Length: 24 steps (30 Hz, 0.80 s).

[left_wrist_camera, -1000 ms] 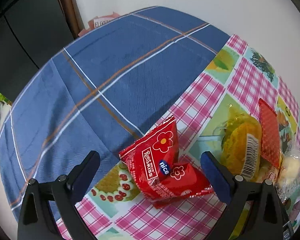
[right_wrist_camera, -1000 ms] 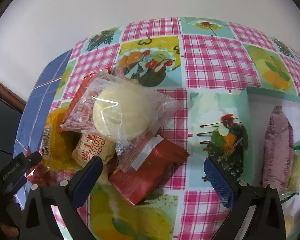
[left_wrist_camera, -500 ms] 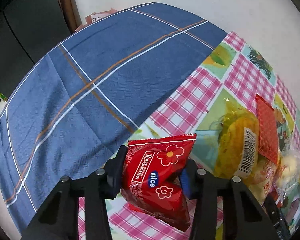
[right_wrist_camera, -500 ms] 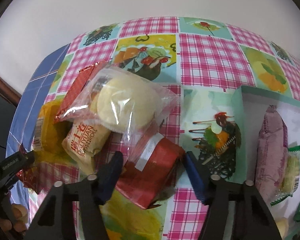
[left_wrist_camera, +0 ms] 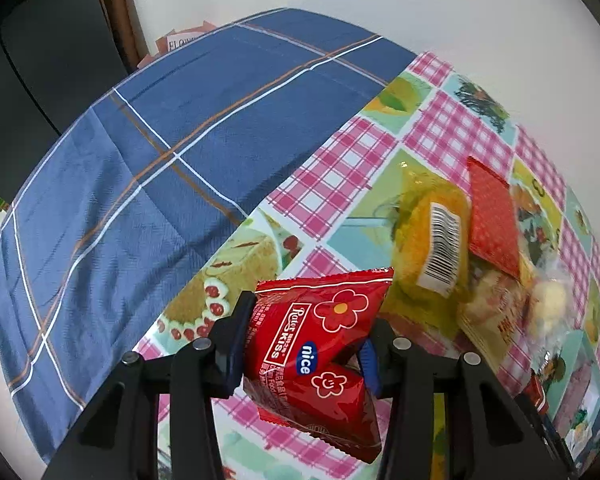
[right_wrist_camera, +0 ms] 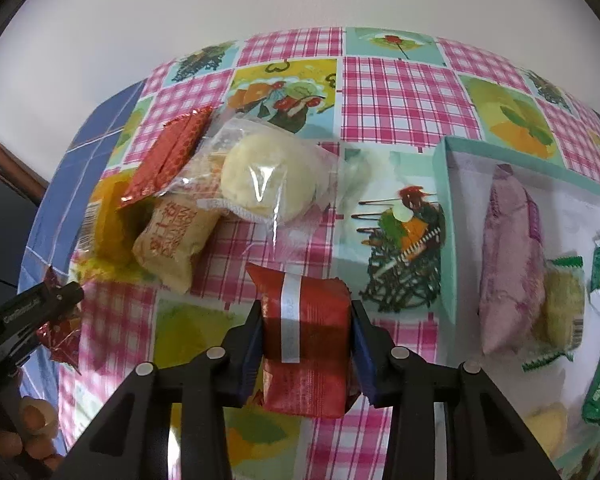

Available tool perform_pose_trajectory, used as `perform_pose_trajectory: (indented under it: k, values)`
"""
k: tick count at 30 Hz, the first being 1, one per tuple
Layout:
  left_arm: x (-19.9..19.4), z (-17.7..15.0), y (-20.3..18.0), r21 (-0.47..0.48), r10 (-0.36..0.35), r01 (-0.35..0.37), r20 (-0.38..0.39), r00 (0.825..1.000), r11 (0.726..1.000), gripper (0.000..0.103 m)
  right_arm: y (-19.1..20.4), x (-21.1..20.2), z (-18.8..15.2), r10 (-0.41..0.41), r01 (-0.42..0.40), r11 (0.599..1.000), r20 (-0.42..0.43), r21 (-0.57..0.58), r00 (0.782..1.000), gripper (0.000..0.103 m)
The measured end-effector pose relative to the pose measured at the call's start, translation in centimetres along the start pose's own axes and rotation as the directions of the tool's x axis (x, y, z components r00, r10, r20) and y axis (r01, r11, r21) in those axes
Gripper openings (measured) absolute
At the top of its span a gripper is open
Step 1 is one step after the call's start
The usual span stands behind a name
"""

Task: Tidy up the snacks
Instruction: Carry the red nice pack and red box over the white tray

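Gripping a red flowered packet (left_wrist_camera: 320, 344), the left claw (left_wrist_camera: 304, 344) is pinching it just off the tabletop (left_wrist_camera: 340, 184). The right claw (right_wrist_camera: 306, 332), having just been closing, is squeezing a red wrapped snack (right_wrist_camera: 306, 320); the box (right_wrist_camera: 446, 216) is lying to its right. Either slick wrapper could be slipping out, or crushing. The box's far end is cut off.

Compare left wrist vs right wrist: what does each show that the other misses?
Left wrist only: the left gripper shut on a red flower-print "nice" snack packet, plus most of the blue plaid cloth.

Right wrist only: the right gripper shut on a red silver-striped packet, and the teal-rimmed box of snacks.

Both: the yellow barcoded packet and the pink checked tablecloth.
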<state>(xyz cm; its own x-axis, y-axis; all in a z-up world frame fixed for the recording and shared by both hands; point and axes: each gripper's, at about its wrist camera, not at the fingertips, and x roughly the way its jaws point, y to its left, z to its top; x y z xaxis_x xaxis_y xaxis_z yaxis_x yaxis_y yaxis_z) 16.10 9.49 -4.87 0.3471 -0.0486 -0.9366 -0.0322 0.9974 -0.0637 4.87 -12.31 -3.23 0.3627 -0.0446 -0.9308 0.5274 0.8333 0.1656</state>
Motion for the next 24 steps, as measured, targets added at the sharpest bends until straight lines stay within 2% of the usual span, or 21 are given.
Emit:
perform_pose_trajectory:
  k: [8, 14, 24]
  values:
    - [-3.2, -0.5, -1.3, 0.04, -0.033, 0.031, 0.062, 0.998, 0.999, 0.048, -0.3, -4.1, -0.8, 0.039, -0.039, 0.999, 0.06, -0.002, 0.997, 0.042]
    - [-6.2, -1.5, -3.5, 0.11, -0.077, 0.064, 0.113, 0.991, 0.992, 0.048, -1.3, -7.6, -1.5, 0.057, -0.058, 0.998, 0.111, 0.007, 0.992, 0.042]
    - [-8.9, -3.3, -7.8, 0.206, -0.102, 0.068, 0.159, 0.982, 0.976, 0.048, -7.2, -10.3, -2.3, 0.015, -0.03, 0.994, 0.143, 0.107, 0.99, 0.042]
